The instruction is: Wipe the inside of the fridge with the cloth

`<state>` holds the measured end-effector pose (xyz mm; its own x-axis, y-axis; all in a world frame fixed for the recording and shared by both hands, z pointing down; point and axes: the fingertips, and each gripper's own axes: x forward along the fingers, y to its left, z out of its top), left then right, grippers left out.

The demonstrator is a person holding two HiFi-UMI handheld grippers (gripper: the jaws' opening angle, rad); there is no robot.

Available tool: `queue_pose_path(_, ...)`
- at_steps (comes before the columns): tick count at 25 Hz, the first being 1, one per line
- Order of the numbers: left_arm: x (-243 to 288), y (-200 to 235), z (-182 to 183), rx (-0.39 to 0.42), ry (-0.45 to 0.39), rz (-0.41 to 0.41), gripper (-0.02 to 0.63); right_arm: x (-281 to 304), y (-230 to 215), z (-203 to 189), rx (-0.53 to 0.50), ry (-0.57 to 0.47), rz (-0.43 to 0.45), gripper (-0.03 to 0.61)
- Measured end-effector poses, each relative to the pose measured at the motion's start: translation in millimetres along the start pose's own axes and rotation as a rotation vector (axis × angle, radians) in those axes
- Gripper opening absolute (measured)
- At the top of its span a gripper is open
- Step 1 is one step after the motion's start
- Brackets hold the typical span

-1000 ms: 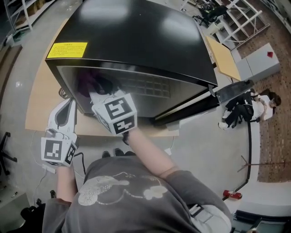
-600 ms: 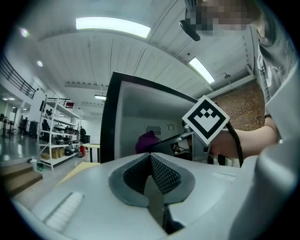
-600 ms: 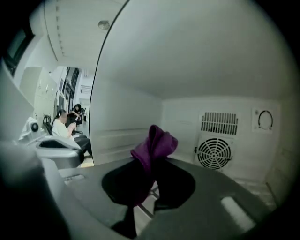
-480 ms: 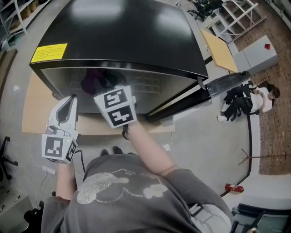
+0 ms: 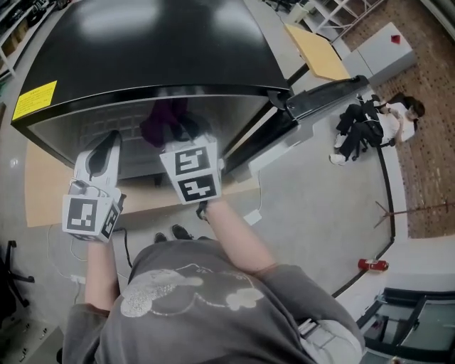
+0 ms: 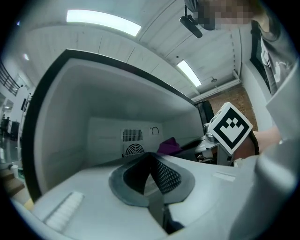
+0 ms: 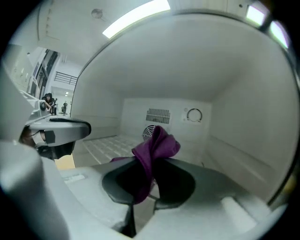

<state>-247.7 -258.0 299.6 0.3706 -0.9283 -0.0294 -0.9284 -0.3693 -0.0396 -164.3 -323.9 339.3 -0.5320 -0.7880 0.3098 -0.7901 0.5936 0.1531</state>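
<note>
The right gripper [image 7: 153,157] has its jaws clamped on the crumpled purple cloth [image 7: 157,143] inside the black fridge's [image 5: 142,43] white cavity. The left gripper [image 6: 151,154], at its 9 o'clock, holds its jaws together on nothing. The print on the fridge's yellow label [image 5: 34,99] is too small to read.

Premises: a laboratory or workshop hall, not a dwelling. A small black fridge [image 5: 156,50] stands on a low wooden board [image 5: 43,192] over bare concrete floor [image 5: 313,206]. Behind the fridge are white metal racks [image 5: 341,11]. To its right is a grey box [image 5: 384,50]. Strip lights [image 6: 103,22] run overhead.
</note>
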Motion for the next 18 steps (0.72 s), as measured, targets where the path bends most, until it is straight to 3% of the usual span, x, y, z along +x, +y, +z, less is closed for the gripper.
queue_pose_path(5,23,-22,1,-0.005,0.007,-0.063,0.018,-27,-43,-13,0.069,-0.028,-0.160,0.040)
queue_pose_path(10,34,-39,9,-0.003,-0.011,-0.108,0.017,-44,-65,4,0.100,-0.159,-0.289,0.040)
queue_pose_path(18,30,-49,5,-0.001,-0.007,-0.145,0.017,-66,-76,0,0.150,-0.213,-0.376,0.040)
